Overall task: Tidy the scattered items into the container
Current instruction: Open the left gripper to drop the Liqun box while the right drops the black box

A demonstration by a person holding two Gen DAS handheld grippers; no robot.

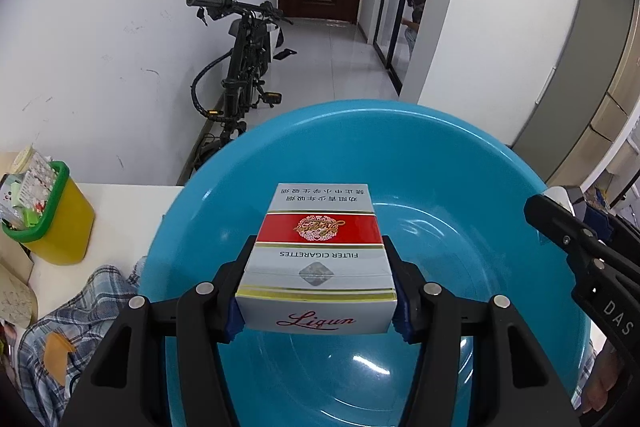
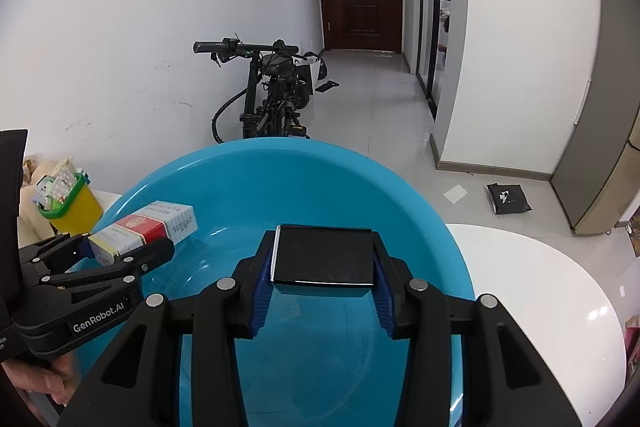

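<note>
Both claws hang over the blue basin (image 1: 460,155): left claw (image 1: 320,287) pinching a cigarette pack (image 1: 318,259), right claw (image 2: 322,267) pinching a black box (image 2: 324,259).

I count two claws, my left claw (image 1: 318,291) and my right claw (image 2: 322,281). There is one blue basin (image 2: 360,183), one cigarette pack (image 1: 318,247) and one black box (image 2: 324,255). Further off I see one yellow bin (image 1: 60,223) and one bicycle (image 2: 276,95).

Bright, even indoor light, sharp focus, soft glare on the blue basin (image 1: 460,155), fisheye-bent dark corners.
</note>
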